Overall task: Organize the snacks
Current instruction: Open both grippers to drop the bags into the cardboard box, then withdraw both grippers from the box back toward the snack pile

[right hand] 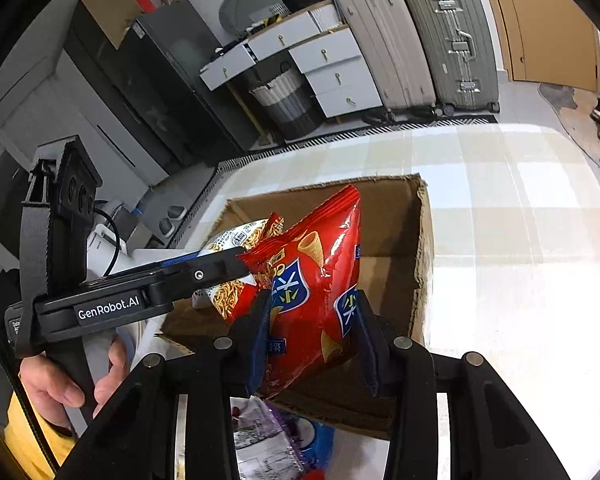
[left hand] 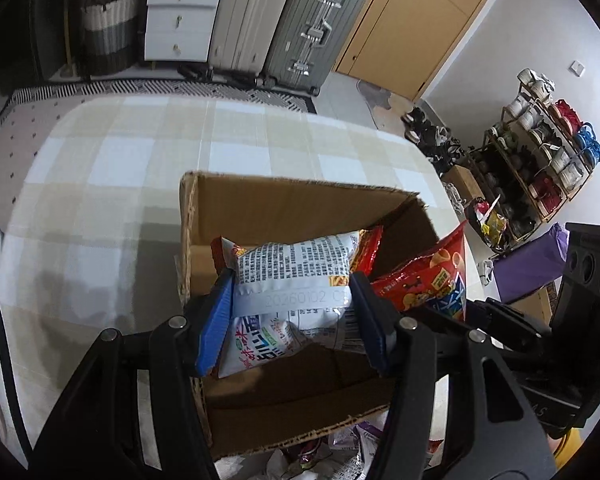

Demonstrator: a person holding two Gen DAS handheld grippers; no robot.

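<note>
Two snack bags held over the cardboard box, ready for packing

Left wrist view: left gripper [left hand: 292,312] clamped on the white snack bag [left hand: 292,268], held crosswise above the open cardboard box [left hand: 300,208], probably so it drops in flat. Right wrist view: right gripper [right hand: 312,340] pinches the red snack bag [right hand: 312,280] by its lower part, upright over the same box [right hand: 420,248]; loose packets [right hand: 268,440] wait below on the checked table [right hand: 500,200]

Left gripper [left hand: 292,308] is seen at lower centre of the left wrist view, angled down, jaws clamped on a bag. Right gripper [right hand: 312,336], lower centre, likewise clamped on a bag. Left hand [right hand: 66,384] is wrapped round its handle, lower left.
</note>
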